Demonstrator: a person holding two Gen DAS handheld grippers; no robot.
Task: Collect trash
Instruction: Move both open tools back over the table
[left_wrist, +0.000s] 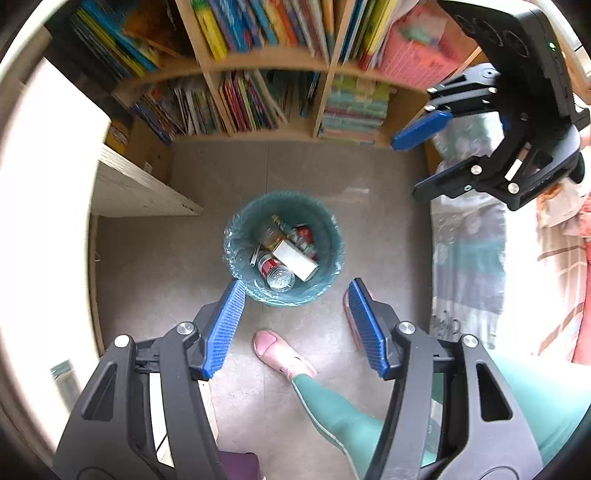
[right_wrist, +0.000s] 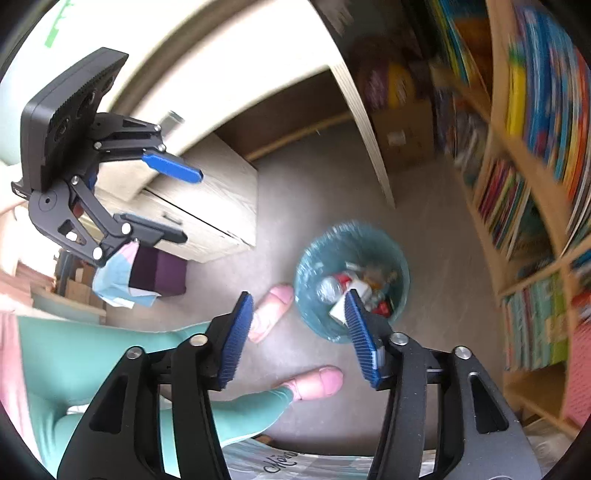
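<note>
A teal bin (left_wrist: 327, 225) lined with a plastic bag stands on the grey floor, straight below my left gripper (left_wrist: 295, 284). Inside it lie a white carton (left_wrist: 295, 260), a red can (left_wrist: 269, 265), a clear bottle (left_wrist: 281, 278) and other packaging. My left gripper is open and holds nothing. High at the upper right, my right gripper (left_wrist: 406, 168) is also open and empty. In the right wrist view the bin (right_wrist: 400, 266) sits just past my right gripper (right_wrist: 299, 295), with the carton (right_wrist: 338, 308) showing behind one finger. The left gripper (right_wrist: 192, 206) hangs open at the left.
A wooden bookshelf (left_wrist: 266, 61) full of books lines the wall behind the bin. A pale desk with a drawer unit (left_wrist: 140, 188) stands to the left. A person's pink slippers (left_wrist: 282, 352) and green trouser leg (left_wrist: 340, 410) are near the bin. Patterned bedding (left_wrist: 467, 258) lies to the right.
</note>
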